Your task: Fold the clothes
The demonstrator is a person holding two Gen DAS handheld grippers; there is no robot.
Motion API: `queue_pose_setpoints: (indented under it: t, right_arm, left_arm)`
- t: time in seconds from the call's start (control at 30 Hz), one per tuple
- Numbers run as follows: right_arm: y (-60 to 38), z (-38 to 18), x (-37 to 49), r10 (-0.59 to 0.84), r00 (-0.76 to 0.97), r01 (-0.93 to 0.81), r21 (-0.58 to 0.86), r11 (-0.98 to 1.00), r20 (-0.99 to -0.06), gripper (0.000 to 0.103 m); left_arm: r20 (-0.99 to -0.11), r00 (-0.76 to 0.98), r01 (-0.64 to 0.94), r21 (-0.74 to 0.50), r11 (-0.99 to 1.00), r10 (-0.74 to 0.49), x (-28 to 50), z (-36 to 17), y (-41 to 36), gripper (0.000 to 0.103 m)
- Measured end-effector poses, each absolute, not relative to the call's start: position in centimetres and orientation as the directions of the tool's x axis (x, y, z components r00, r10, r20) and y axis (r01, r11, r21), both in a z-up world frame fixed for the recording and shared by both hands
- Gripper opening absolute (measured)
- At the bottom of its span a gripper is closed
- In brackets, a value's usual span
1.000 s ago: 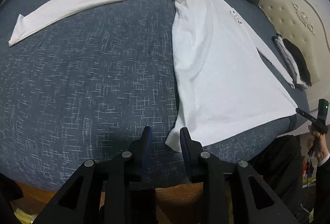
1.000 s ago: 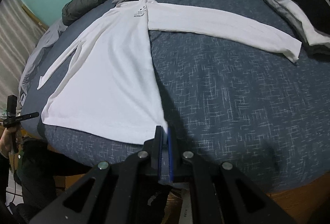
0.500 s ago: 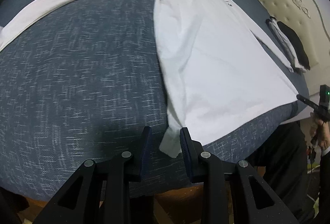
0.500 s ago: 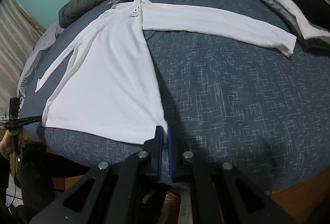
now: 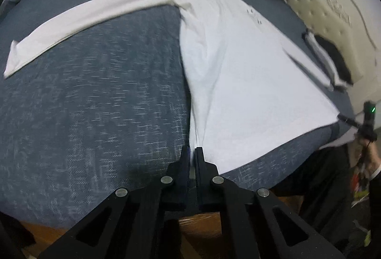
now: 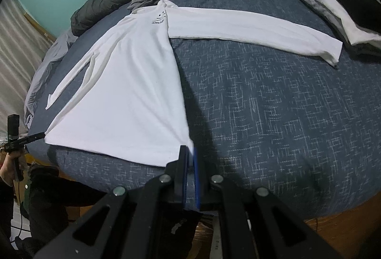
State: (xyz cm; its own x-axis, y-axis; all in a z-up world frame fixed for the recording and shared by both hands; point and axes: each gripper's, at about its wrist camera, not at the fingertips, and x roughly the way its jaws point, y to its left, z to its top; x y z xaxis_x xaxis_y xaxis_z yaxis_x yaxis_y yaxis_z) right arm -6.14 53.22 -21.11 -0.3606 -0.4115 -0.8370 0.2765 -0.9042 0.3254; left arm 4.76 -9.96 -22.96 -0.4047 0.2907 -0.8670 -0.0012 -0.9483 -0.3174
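Your left gripper [image 5: 192,154] and right gripper [image 6: 188,156] each pinch a hem corner of the smooth white long-sleeved shirt [image 6: 133,82], flat on the flecked blue bedspread [image 6: 273,104].

Shirt [image 6: 123,92] flat on bed [image 6: 273,116], folded stack [image 6: 333,4] beside its sleeve.

matte black left gripper [image 5: 192,154], right gripper [image 6: 189,156]: round silver screws, triangular cut-outs, blue-padded fingers [image 6: 196,163].
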Motion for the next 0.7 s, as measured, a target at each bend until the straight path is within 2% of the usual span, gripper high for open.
queue_pose_setpoints:
  t: [0.43,0.7]
  right_arm:
    - [52.2,-23.4,-6.0,-0.411,-0.29,0.286,0.331,-0.899,-0.864,0.004]
    - [53.5,-22.0,-7.1,-0.408,-0.323,0.256,0.336,-0.906,-0.854,0.009]
  left_arm:
    - [-0.89,-0.351,0.135,-0.357,-0.924,0.293,3.8,-27.1,-11.3,0.007]
    - [-0.892,-0.407,0.155,-0.279,-0.948,0.196,1.9,-25.4,-12.7,0.009]
